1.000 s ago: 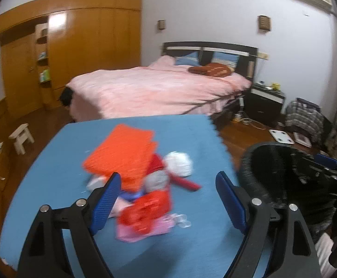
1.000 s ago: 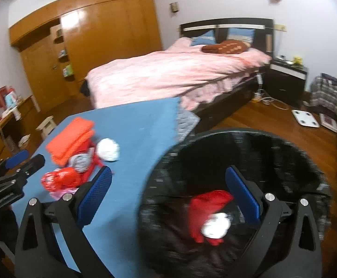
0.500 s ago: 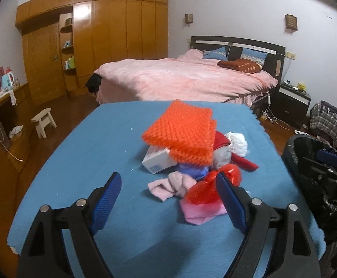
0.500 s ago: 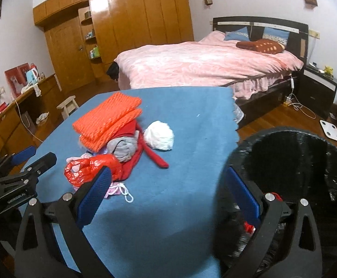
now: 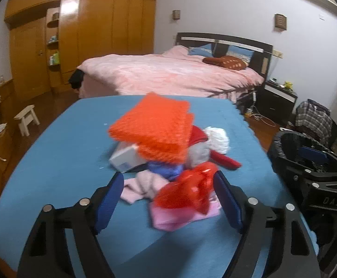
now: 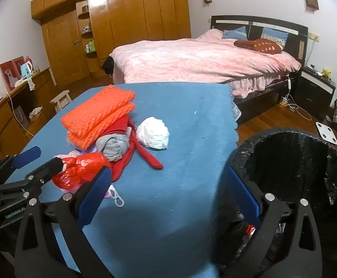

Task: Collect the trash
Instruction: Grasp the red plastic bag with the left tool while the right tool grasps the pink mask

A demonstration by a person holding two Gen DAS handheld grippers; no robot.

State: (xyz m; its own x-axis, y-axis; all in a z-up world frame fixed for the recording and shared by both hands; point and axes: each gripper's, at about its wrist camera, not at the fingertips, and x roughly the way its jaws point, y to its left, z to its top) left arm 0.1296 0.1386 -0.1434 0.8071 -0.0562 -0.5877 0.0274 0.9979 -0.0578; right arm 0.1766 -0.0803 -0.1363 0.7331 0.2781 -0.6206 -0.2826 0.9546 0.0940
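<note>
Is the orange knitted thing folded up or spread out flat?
Folded. The orange knitted cloth lies doubled over in stacked layers, with two thick edges showing one above the other, on top of the pile on the blue table.

The left gripper (image 5: 168,194) points forward and slanting down over the near edge of the blue table (image 5: 64,162); its jaws have just been closing a little but stand wide apart, with a crumpled red bag (image 5: 189,190) between them and brushing the right-hand finger. The right gripper (image 6: 168,192) also slants down, over the table's right edge, jaws wide apart with nothing gripped.
</note>
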